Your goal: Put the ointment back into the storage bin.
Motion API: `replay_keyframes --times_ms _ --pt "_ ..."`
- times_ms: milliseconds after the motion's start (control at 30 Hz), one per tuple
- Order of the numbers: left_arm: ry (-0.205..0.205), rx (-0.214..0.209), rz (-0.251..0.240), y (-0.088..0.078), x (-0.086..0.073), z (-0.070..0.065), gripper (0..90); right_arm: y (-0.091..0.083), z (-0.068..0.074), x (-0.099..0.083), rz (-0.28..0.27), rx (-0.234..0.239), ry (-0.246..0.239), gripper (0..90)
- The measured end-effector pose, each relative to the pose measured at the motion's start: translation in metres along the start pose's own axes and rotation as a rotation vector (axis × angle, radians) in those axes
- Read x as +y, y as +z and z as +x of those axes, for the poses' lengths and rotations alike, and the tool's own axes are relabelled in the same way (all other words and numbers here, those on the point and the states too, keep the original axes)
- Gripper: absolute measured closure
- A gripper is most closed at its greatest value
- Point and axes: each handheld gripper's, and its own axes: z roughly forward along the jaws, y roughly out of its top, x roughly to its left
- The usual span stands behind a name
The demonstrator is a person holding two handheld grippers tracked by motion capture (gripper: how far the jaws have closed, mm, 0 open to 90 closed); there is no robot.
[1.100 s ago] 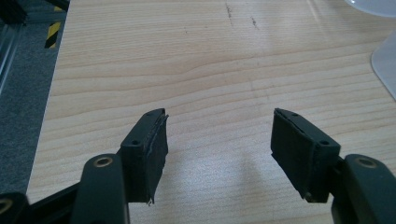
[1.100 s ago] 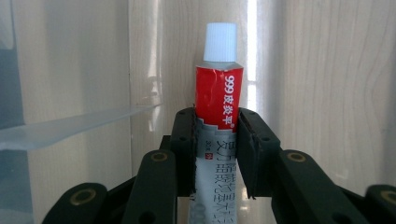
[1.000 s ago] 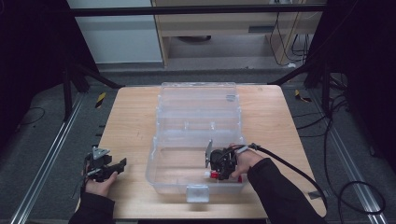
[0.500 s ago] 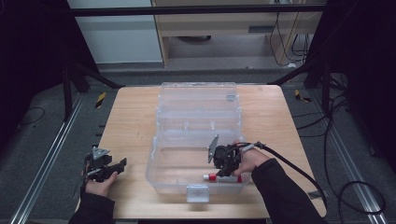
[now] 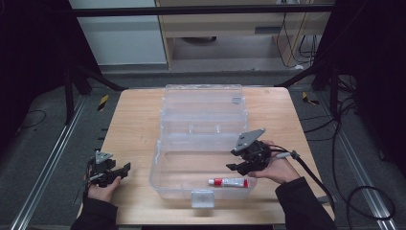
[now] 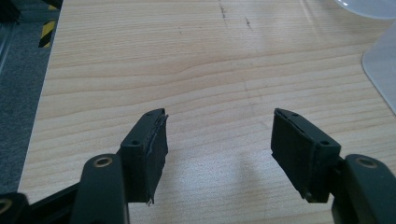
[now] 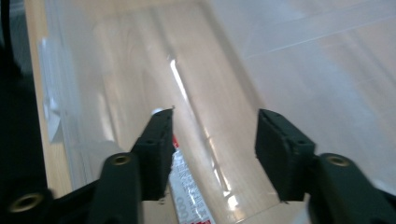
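Observation:
A clear plastic organizer box [image 5: 158,167] lies open in the middle of the wooden table [image 5: 134,120], its lid folded back. A red and white tube [image 5: 229,182] lies inside the box's near compartment. My right gripper [image 5: 234,167] hovers open just above the tube's right end, nothing between its jaws. In the right gripper view the tube [image 7: 187,191] lies below and beside the left jaw, with the gripper [image 7: 215,128] open over the box floor. My left gripper [image 5: 125,168] rests open at the table's front left corner, and in its own view [image 6: 219,126] it faces bare wood.
The box's latch tab [image 5: 202,198] juts toward the table's front edge. A corner of the clear box [image 6: 380,70] shows at the right of the left gripper view. Metal rails and cables run on the floor around the table.
My right gripper has let go of the tube, which now lies in the box. The gripper has lifted and drawn back to the right. The left gripper has stayed put.

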Motion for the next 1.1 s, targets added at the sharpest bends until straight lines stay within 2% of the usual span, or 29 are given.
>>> replay_keyframes --times_ms 67,233,367,433,533,700,800,933,1100 --pt "0.001 0.0 0.0 0.0 0.0 0.0 36.0 -0.01 -0.001 -0.006 -0.059 -0.047 0.04 42.8" --pt "0.0 -0.001 0.002 0.0 0.0 -0.001 36.0 -0.035 -0.005 -0.024 -0.233 -0.195 0.141 27.8" --pt "0.0 -0.002 0.003 0.0 0.0 -0.001 36.1 -0.048 -0.01 -0.043 -0.308 -0.259 0.247 22.7" --pt "0.0 -0.001 0.004 0.0 0.0 -0.002 36.1 -0.051 -0.012 -0.053 -0.327 -0.289 0.299 21.3" --pt "-0.001 -0.002 0.002 0.0 0.0 -0.002 36.2 -0.054 -0.016 -0.068 -0.349 -0.329 0.361 19.4" --pt "0.001 -0.006 0.003 0.0 0.0 -0.002 37.3 -0.055 -0.029 -0.095 -0.362 -0.446 0.464 17.1" --pt "0.001 -0.014 -0.001 0.0 0.0 -0.001 40.6 -0.052 -0.036 -0.11 -0.364 -0.468 0.545 16.9" --pt "-0.003 -0.016 -0.002 0.0 0.0 0.0 44.8 -0.046 -0.04 -0.129 -0.319 -0.515 0.578 16.7" --pt "-0.006 -0.019 -0.007 -0.001 0.0 0.0 45.7 -0.043 -0.045 -0.149 -0.298 -0.531 0.641 16.0"
